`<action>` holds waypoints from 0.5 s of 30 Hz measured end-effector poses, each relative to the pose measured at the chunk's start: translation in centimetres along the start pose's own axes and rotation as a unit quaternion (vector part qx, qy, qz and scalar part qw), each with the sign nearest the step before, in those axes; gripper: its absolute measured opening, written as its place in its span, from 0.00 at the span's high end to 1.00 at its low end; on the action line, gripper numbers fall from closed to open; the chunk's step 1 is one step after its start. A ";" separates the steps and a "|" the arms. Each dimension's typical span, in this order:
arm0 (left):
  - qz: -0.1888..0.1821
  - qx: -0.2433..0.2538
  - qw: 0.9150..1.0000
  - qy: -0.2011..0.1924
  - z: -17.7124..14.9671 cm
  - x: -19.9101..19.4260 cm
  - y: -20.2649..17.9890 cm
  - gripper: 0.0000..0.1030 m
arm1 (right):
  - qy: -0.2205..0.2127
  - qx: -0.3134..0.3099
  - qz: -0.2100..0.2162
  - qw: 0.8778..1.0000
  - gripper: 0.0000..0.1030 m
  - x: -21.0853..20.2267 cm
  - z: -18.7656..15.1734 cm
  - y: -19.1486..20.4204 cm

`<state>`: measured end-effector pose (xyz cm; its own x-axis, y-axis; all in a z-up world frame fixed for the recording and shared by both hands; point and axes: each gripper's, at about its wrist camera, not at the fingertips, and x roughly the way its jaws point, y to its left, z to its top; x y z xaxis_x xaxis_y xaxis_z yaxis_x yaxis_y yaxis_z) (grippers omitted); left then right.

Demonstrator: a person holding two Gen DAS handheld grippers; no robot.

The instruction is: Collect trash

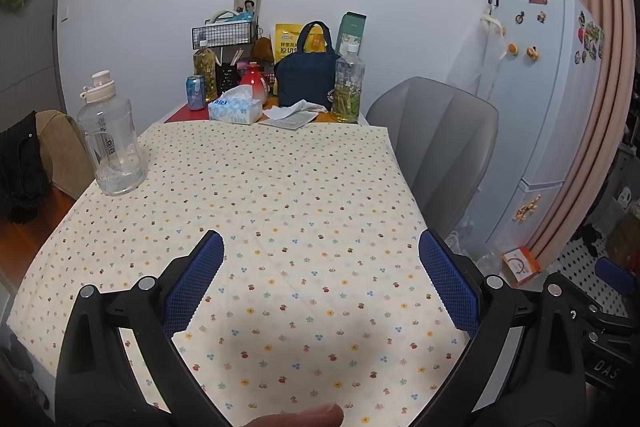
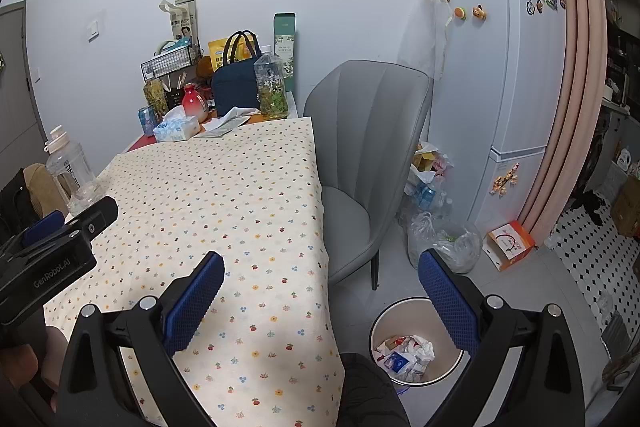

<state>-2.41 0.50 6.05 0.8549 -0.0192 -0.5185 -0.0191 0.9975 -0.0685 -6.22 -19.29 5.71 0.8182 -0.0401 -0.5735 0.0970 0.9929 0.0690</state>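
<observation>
**Trash location and hand-held gripper status**

Trash (image 2: pixel 404 353) lies crumpled inside a round waste bin (image 2: pixel 378 323) on the floor, beside the near right corner of the counter (image 2: pixel 224 195). The contents are white wrappers and paper with a blue-and-red packet among them. The bin stands in front of a grey chair (image 2: pixel 372 155) that is drawn up to the counter's right side.

Right hand-held gripper (image 2: pixel 320 279): fingers spread wide apart, nothing between the blue pads. It hangs over the counter's right edge, with the bin showing just inside the right finger.

Left hand-held gripper (image 1: pixel 320 259): fingers likewise spread wide apart and empty, held above the near part of the counter. Its black body also appears at the left edge of the right wrist view.

Counter surface: a floral cloth (image 1: pixel 256 211) covers the near and middle area. A clear water jug (image 1: pixel 110 143) with a white cap stands near the left edge. At the far end, against the wall, stand a tissue box (image 1: pixel 236 107), a crumpled white tissue (image 1: pixel 294 109) on a flat packet, a blue can (image 1: pixel 196 91), a navy lunch bag (image 1: pixel 306 75) and a tea bottle (image 1: pixel 349 87).

Floor beyond the chair: clear plastic bags (image 2: pixel 444 235) holding further refuse, next to a white refrigerator (image 2: pixel 500 67), and an orange-and-white carton (image 2: pixel 510 245).
</observation>
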 end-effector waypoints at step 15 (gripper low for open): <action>0.001 0.000 1.000 0.003 -0.2 0.1 -0.1 0.06 | 0.003 0.000 0.000 1.000 0.08 0.4 -0.1 0.0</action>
<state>-2.39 0.42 5.85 0.8517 -0.0171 -0.5238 -0.0214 0.9975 -0.0673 -6.01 -19.31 5.38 0.8149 -0.0395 -0.5783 0.0973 0.9928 0.0694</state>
